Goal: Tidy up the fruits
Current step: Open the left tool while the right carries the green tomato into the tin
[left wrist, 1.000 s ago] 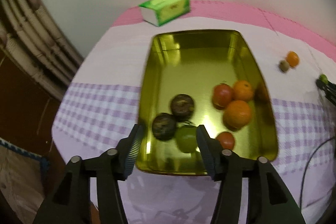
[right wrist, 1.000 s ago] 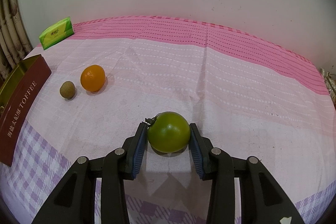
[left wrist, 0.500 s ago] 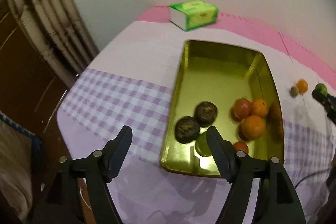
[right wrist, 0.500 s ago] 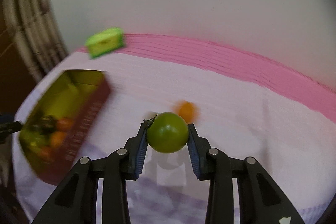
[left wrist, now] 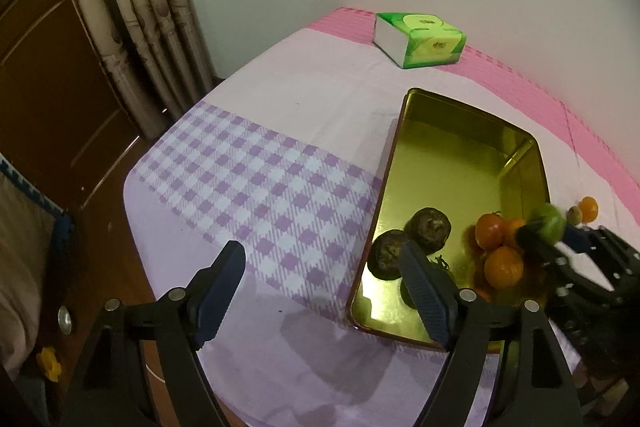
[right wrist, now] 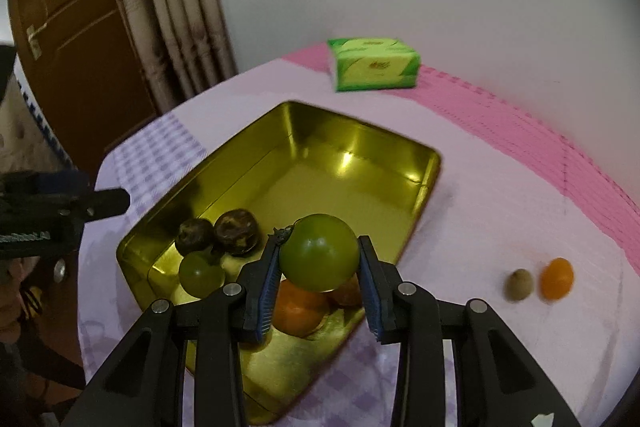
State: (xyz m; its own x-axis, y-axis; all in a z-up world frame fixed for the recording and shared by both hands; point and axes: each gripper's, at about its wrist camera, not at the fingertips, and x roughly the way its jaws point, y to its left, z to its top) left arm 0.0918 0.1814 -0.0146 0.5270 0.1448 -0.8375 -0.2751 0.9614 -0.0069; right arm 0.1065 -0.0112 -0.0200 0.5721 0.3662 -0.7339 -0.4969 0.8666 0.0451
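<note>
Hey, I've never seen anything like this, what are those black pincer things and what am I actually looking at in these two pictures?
Those pincers are hand-held two-finger grippers; a person carries one in each hand, and each has a wide-angle camera looking forward along its fingers. That gives two pictures of one scene.

The left gripper is open and holds nothing, above the checked tablecloth beside a gold tin tray.

The right gripper is shut on a green tomato, held over the near end of the same tray.

In the tray lie two dark brown round fruits, another green tomato, oranges and a red tomato.

Outside the tray, on the cloth, sit a small orange fruit and a small brownish one, perhaps a kiwi. A green tissue pack lies near the wall.
</note>
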